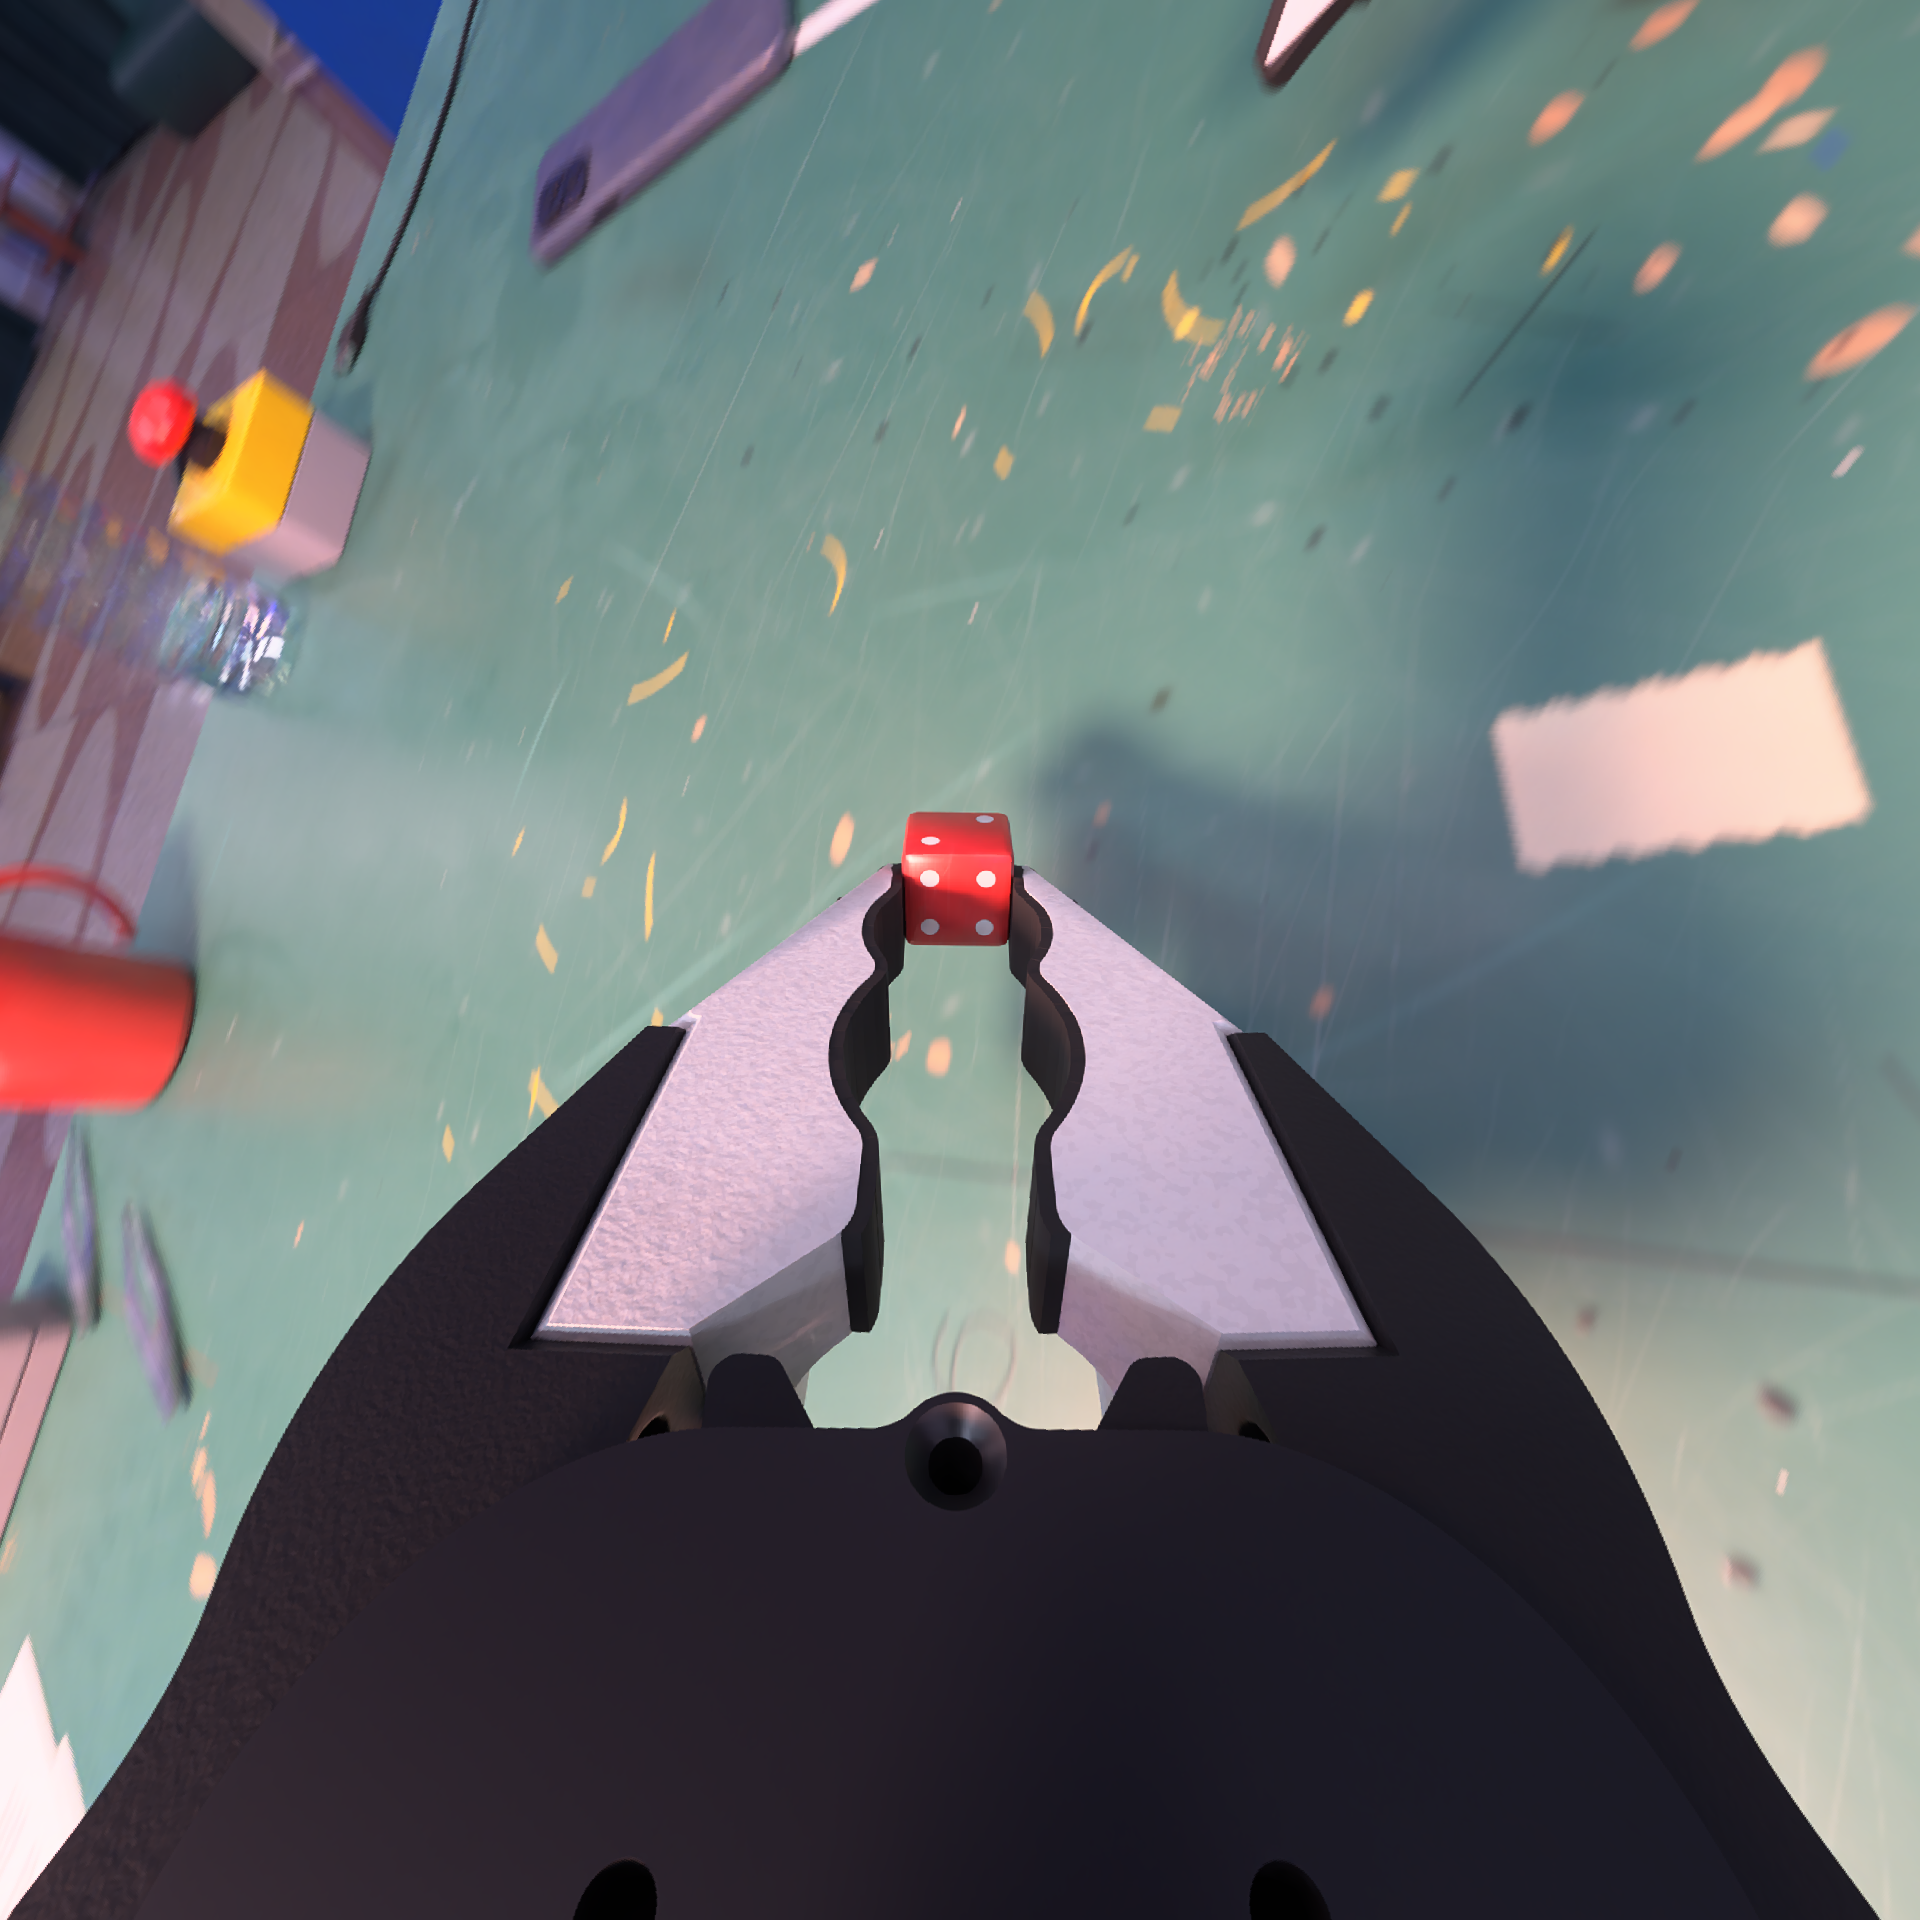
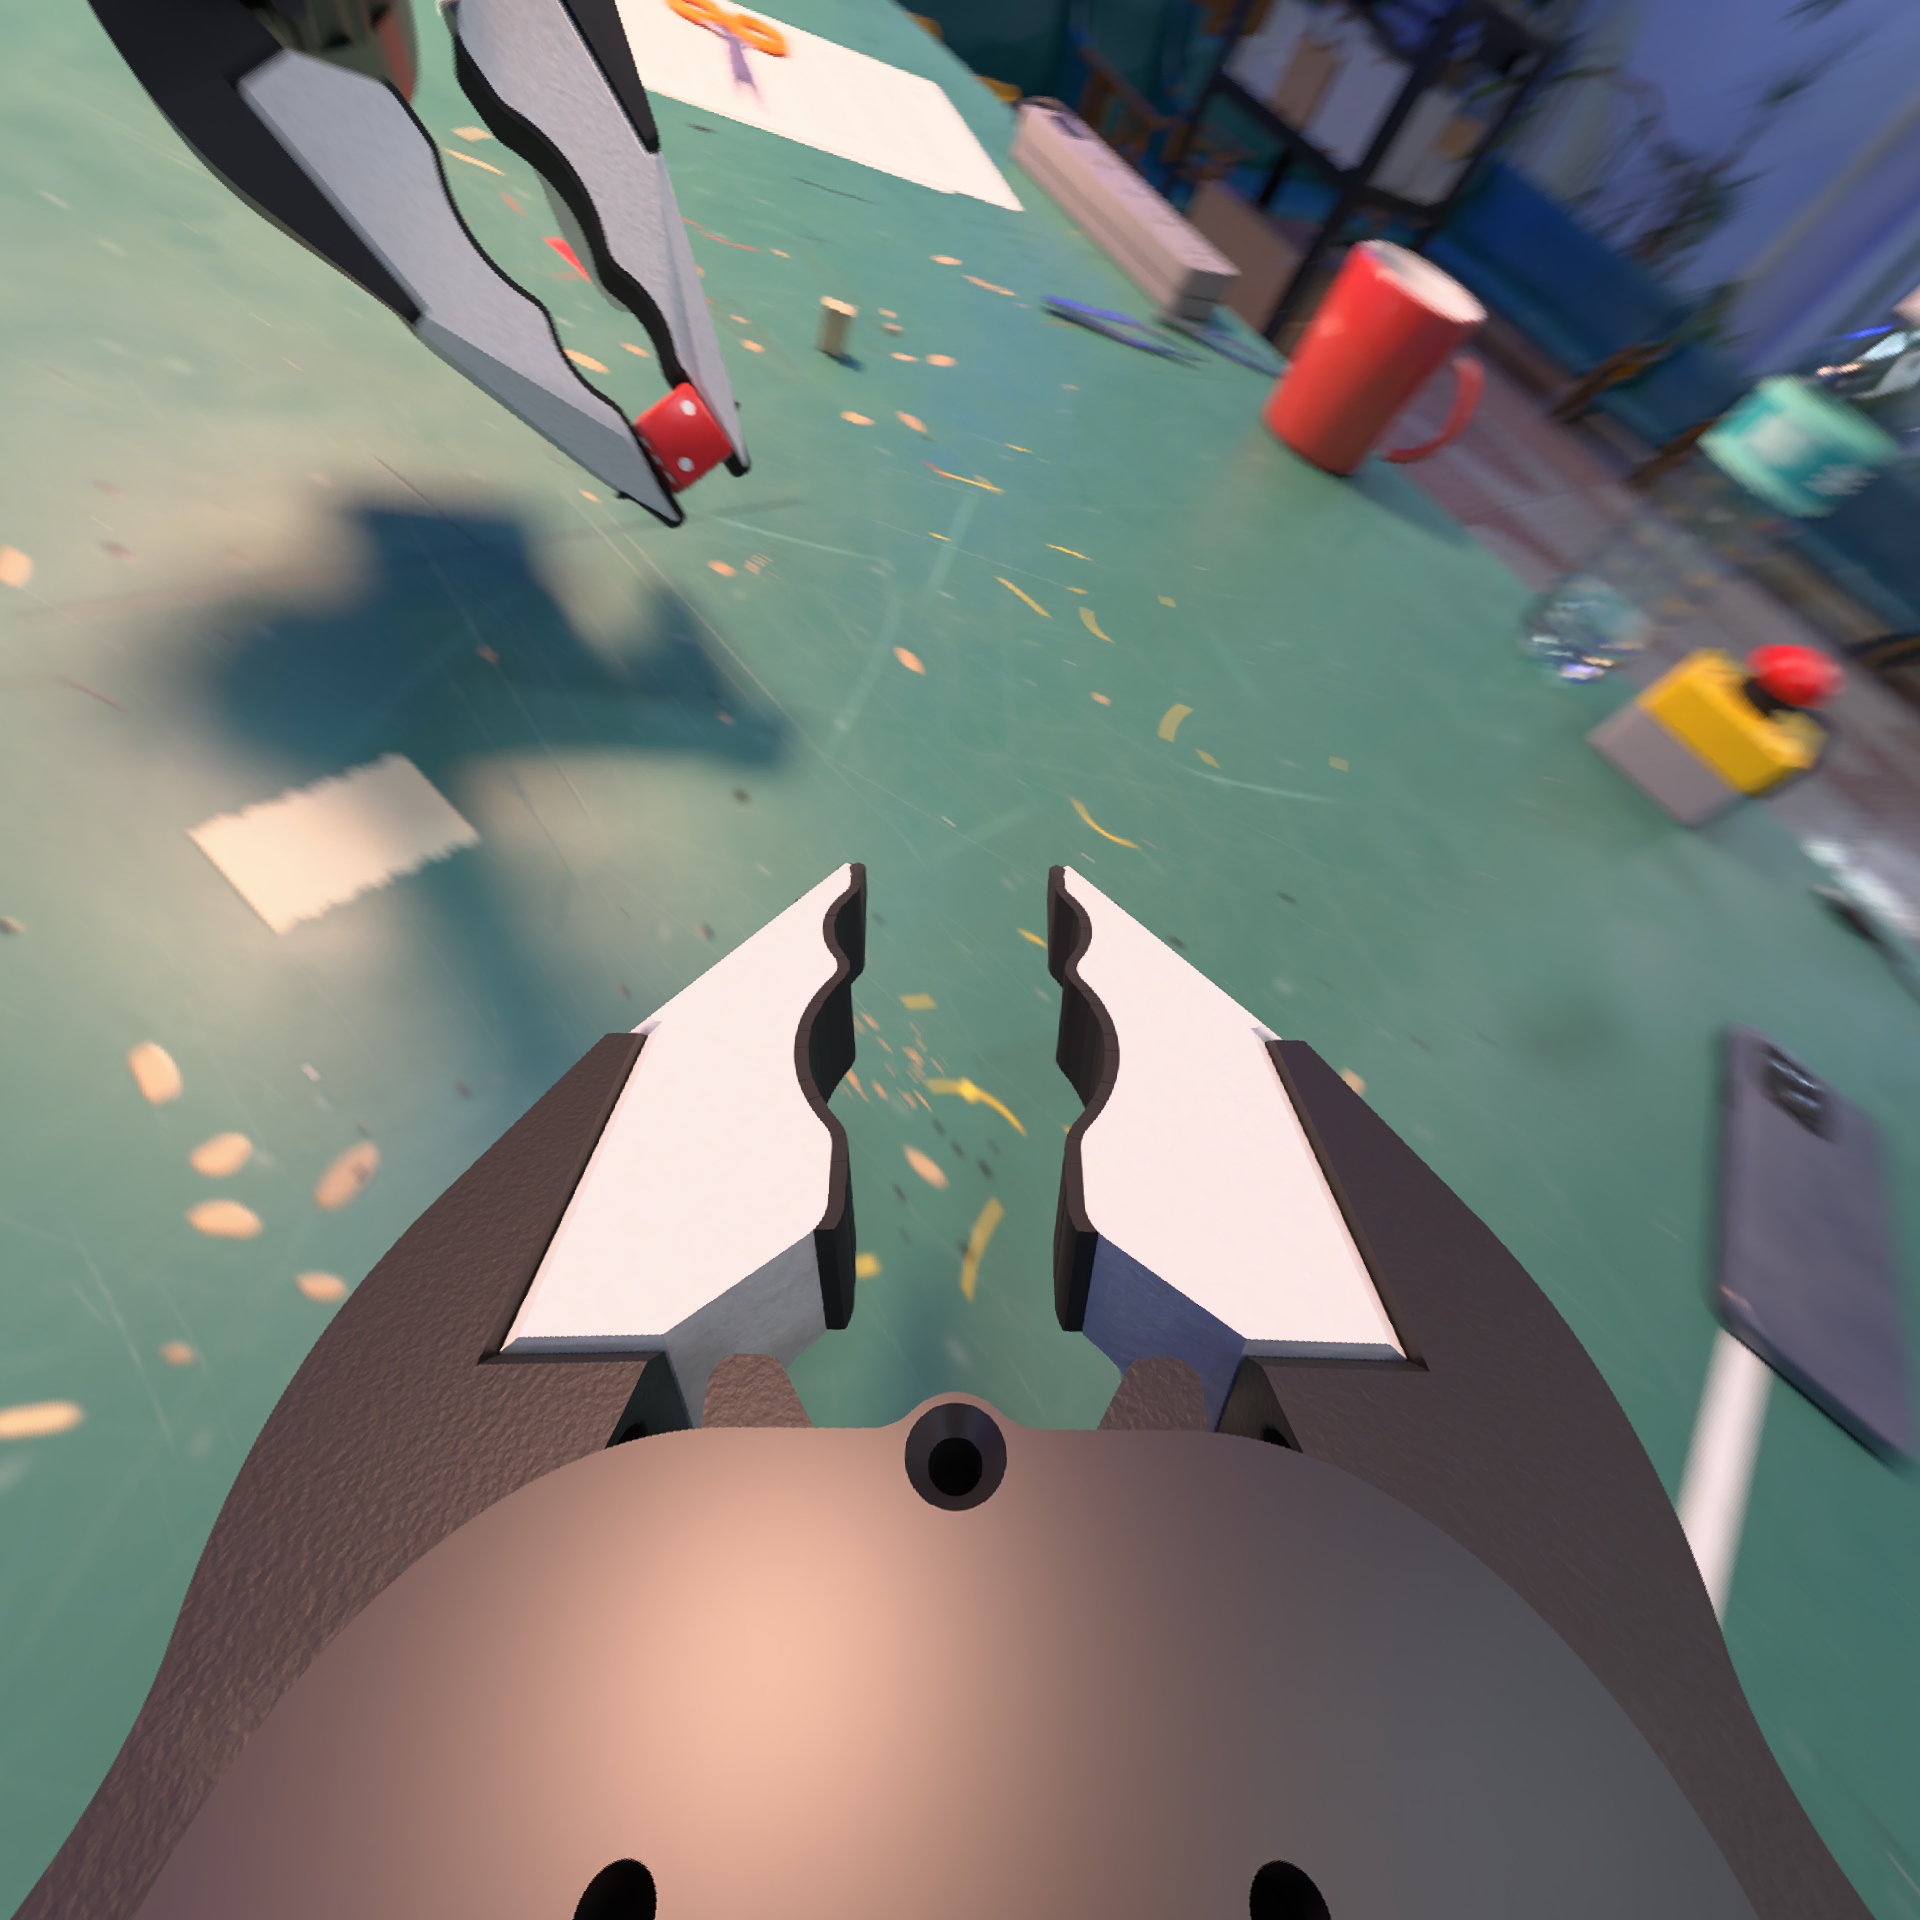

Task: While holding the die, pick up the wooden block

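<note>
My left gripper [image 1: 956, 883] is shut on a red die [image 1: 956, 878] with white pips, held at its fingertips above the green mat. The same gripper and die [image 2: 683, 434] show at the upper left of the right wrist view. A small pale wooden block [image 2: 834, 324] stands upright on the mat, far ahead of my right gripper and just right of the left one. My right gripper [image 2: 956, 883] is open and empty, above the mat, well short of the block. The block does not show in the left wrist view.
A red mug [image 2: 1361, 358], a yellow and grey box with a red button [image 2: 1714, 732], a dark phone [image 2: 1813, 1236], a clear glass [image 2: 1590, 613] and a white paper scrap [image 2: 332, 842] lie around. White paper with orange scissors [image 2: 831, 94] is at the back. Wood shavings litter the green mat [image 2: 1351, 935].
</note>
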You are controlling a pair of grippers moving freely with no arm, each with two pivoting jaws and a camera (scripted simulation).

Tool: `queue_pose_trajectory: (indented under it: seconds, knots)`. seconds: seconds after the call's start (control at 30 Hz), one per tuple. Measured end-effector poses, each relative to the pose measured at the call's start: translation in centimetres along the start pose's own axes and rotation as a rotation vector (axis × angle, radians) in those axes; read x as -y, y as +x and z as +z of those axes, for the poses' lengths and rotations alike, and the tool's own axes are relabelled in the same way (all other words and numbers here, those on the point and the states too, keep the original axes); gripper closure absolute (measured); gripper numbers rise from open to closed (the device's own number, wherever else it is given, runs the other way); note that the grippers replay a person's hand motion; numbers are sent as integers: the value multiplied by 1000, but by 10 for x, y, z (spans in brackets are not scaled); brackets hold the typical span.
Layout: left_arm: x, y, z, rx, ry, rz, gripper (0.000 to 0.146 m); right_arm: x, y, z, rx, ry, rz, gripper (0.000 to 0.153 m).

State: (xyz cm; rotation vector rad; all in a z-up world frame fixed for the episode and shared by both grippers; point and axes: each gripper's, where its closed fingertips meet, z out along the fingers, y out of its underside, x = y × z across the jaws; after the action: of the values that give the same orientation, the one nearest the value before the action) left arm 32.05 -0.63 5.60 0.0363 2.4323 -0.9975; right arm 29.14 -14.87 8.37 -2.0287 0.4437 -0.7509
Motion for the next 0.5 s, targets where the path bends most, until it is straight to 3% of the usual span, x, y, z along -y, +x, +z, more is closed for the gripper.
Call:
queue_pose_trajectory:
  seconds: [0.2,0.37,0.43,0.5]
  knots:
    - [-80,-35,-50,76,-137,-85,127,39,-32,69,208,18,112,125]
    - [-113,-23,-96,-99,-23,-164,127,72,-47,112,297,1,59,127]
    - [-131,-8,-115,-172,-169,-237,127,87,-52,129,341,-11,3,132]
    - [-138,6,-131,-144,-290,-251,127,104,-57,148,375,-16,-50,140]
